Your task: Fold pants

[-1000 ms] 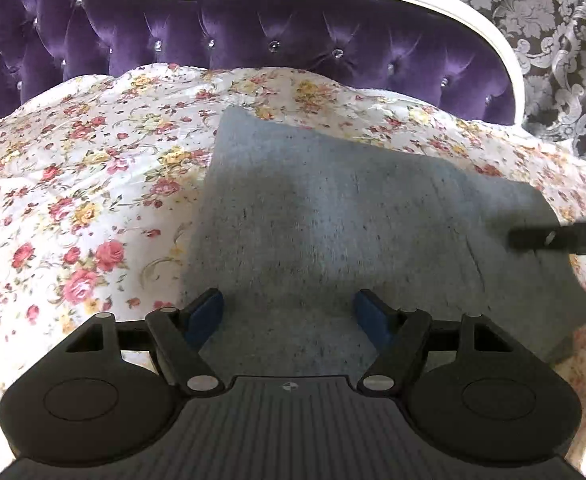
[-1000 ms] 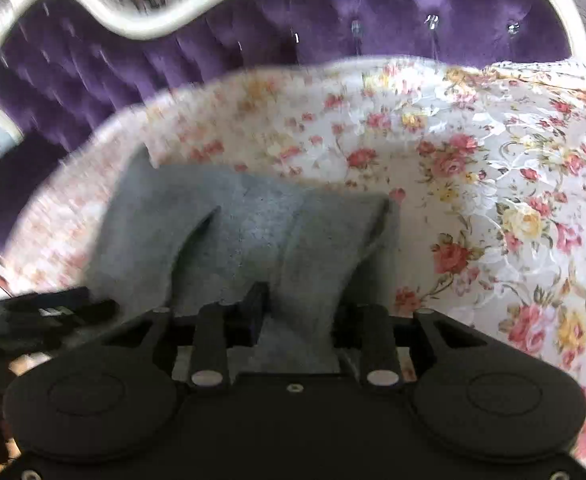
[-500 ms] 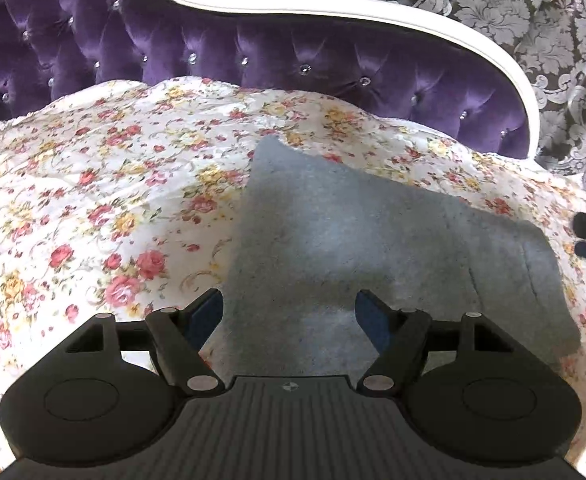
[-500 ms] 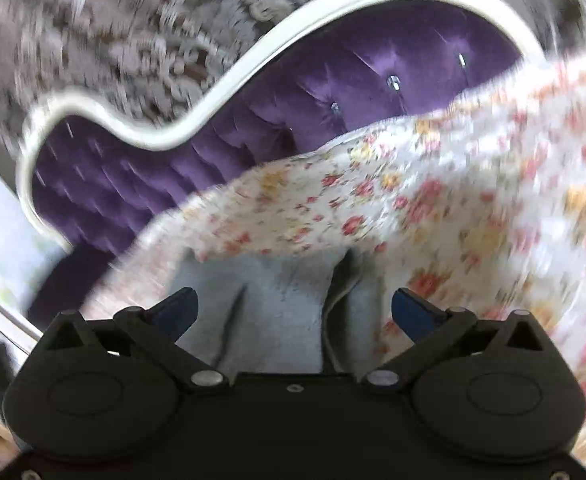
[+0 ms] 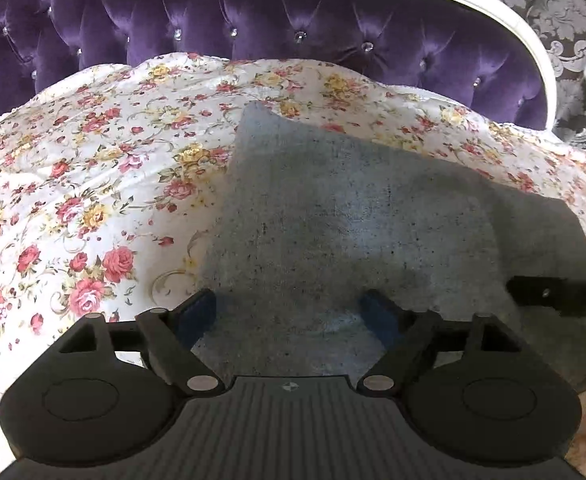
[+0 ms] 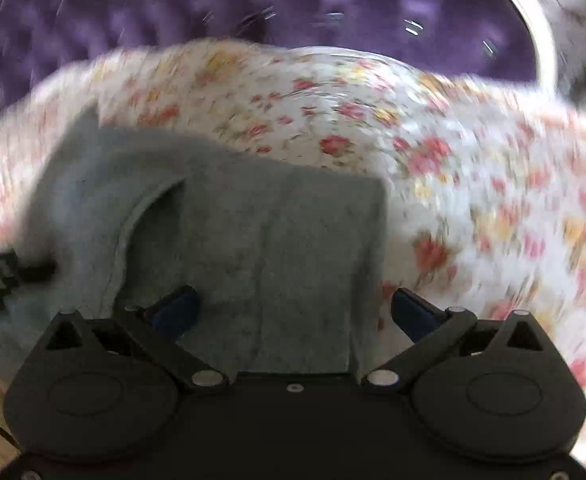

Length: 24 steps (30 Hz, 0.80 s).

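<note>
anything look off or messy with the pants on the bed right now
Slightly. The grey pants lie folded on the floral bedsheet, but in the right wrist view a flap near their left edge gapes open in a curved pocket instead of lying flat. Both grippers, left and right, are open above them.

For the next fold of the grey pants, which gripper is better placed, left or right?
Probably the right gripper: its open jaws straddle the edge of the grey pants. The left gripper, also open, hovers over the flat middle of the cloth.
</note>
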Tool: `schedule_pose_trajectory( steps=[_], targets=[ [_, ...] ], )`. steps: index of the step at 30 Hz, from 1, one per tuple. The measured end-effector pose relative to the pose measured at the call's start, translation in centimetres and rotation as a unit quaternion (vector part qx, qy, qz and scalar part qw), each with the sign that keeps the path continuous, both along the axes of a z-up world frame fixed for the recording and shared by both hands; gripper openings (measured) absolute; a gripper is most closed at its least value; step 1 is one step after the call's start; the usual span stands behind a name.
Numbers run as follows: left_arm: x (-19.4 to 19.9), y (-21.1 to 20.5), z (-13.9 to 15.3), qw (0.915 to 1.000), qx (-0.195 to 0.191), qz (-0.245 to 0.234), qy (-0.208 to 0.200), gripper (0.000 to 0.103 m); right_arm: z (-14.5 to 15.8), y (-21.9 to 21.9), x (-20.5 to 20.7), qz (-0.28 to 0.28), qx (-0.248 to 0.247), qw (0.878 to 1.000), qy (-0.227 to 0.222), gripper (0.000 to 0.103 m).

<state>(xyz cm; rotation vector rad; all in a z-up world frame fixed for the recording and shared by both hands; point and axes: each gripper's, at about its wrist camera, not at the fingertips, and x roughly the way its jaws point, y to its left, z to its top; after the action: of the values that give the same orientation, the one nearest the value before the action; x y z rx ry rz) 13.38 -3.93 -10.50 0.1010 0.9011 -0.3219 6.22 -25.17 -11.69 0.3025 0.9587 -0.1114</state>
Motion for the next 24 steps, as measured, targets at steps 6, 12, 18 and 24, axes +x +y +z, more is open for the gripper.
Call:
schedule_pose_trajectory(
  steps=[6,12,18,24],
  targets=[
    [0.8,0.2,0.2,0.9997,-0.003,-0.004,0.022,0.083,0.0,-0.8,-1.0,0.033,0.013,0.999,0.000,0.103],
    [-0.3,1.7,1.8,0.9997,-0.017,-0.015,0.003,0.079,0.6,-1.4,-2.2,0.062,0.039,0.997,-0.004,0.103],
    [-0.4,5.2,2.7,0.9989,-0.041,0.014,-0.015,0.079,0.9,-2.5,-3.1,0.079,0.091,0.993,0.012,0.103],
    [0.6,7.4,1.0,0.9973,-0.067,0.019,0.021,0.079,1.0,-2.6,-3.4,0.083,0.102,0.991,0.007,0.103]
  ],
)
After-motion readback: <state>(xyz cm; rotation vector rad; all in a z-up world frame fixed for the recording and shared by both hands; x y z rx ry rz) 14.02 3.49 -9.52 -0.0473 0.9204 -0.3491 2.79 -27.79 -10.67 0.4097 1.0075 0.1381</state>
